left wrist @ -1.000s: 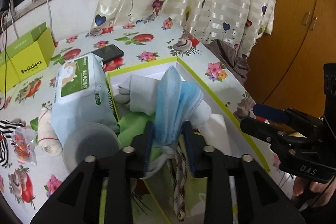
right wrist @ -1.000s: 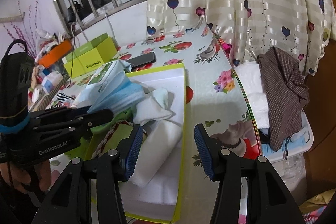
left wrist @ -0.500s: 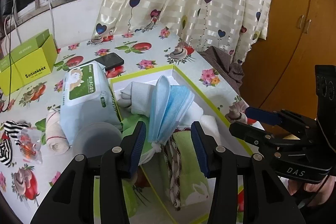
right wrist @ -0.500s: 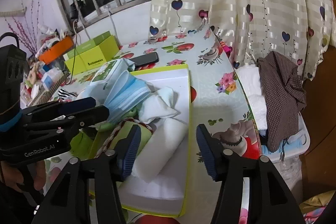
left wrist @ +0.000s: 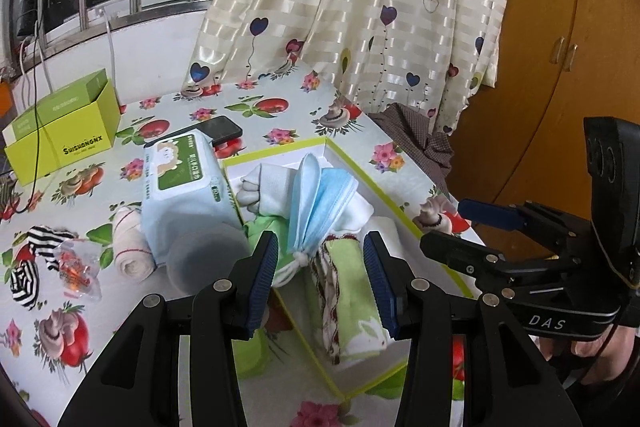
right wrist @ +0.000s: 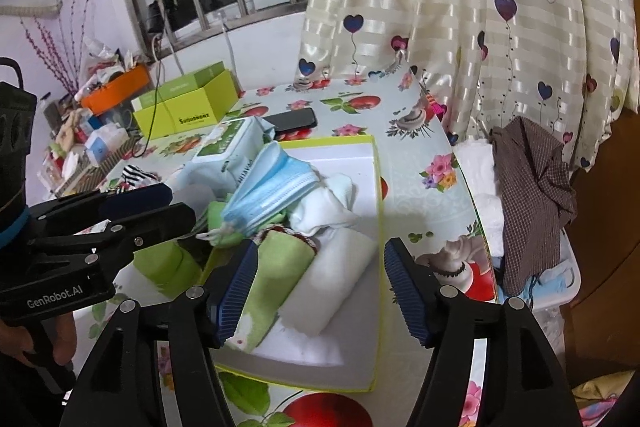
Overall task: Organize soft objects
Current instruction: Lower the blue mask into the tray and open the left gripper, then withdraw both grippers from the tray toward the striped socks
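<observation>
A white box with a yellow-green rim (left wrist: 404, 223) (right wrist: 378, 211) holds soft items. A bundle of blue face masks (left wrist: 320, 211) (right wrist: 268, 195) rests on top of white socks (left wrist: 272, 191) (right wrist: 328, 207), a green towel (left wrist: 356, 291) (right wrist: 276, 267) and a rolled white cloth (right wrist: 332, 283). My left gripper (left wrist: 324, 279) is open and empty just in front of the masks. My right gripper (right wrist: 320, 295) is open and empty above the box's near end.
Left of the box lie a wet-wipes pack (left wrist: 184, 195), a grey roll (left wrist: 200, 259), a beige bandage roll (left wrist: 130, 247), a striped sock (left wrist: 36, 259) and a small plastic packet (left wrist: 78, 267). A phone (left wrist: 218, 129) and green carton (left wrist: 60, 135) sit farther back. The table edge runs at right (right wrist: 472, 195).
My left gripper let go of the blue masks, opened wide and drew back. The masks now rest in the box. The right gripper stayed open and rose slightly.
</observation>
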The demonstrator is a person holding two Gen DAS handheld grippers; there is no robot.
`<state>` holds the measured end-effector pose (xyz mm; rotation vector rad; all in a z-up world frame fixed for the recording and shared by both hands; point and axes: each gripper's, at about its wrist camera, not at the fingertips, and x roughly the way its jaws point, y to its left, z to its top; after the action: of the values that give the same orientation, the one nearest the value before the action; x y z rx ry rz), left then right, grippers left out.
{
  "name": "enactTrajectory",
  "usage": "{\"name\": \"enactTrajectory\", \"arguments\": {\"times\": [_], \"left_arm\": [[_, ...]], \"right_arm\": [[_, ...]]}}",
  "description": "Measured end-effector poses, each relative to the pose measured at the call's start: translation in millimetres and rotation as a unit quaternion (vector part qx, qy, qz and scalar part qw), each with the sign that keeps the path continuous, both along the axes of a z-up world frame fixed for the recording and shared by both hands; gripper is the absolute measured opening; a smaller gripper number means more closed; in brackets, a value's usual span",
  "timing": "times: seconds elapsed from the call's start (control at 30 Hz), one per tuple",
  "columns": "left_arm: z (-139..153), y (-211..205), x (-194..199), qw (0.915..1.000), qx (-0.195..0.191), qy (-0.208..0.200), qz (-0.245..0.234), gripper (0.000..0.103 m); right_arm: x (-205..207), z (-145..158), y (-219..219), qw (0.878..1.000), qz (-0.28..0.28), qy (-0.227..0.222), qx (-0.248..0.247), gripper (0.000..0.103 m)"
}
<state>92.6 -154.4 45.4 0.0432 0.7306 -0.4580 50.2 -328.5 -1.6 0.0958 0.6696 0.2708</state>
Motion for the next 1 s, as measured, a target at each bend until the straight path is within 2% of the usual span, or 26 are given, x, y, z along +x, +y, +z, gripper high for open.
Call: {"name": "enactTrajectory", "arguments": {"times": [0.67, 1.0], "left_arm": [[1.8, 60.2, -30.8, 0.9989, -0.019, -0.011, 0.042, 0.046], [-3.9, 101.9, -43.5, 0.9972, -0.046, -0.005, 0.059, 0.046]], "right_arm": [[-13.7, 16.4, 47.8, 0.999, 0.032, -0.007, -0.032, 0.067], [-18.3, 24.6, 83.5, 0.997, 0.060, -0.013, -0.046, 0.067]]}}
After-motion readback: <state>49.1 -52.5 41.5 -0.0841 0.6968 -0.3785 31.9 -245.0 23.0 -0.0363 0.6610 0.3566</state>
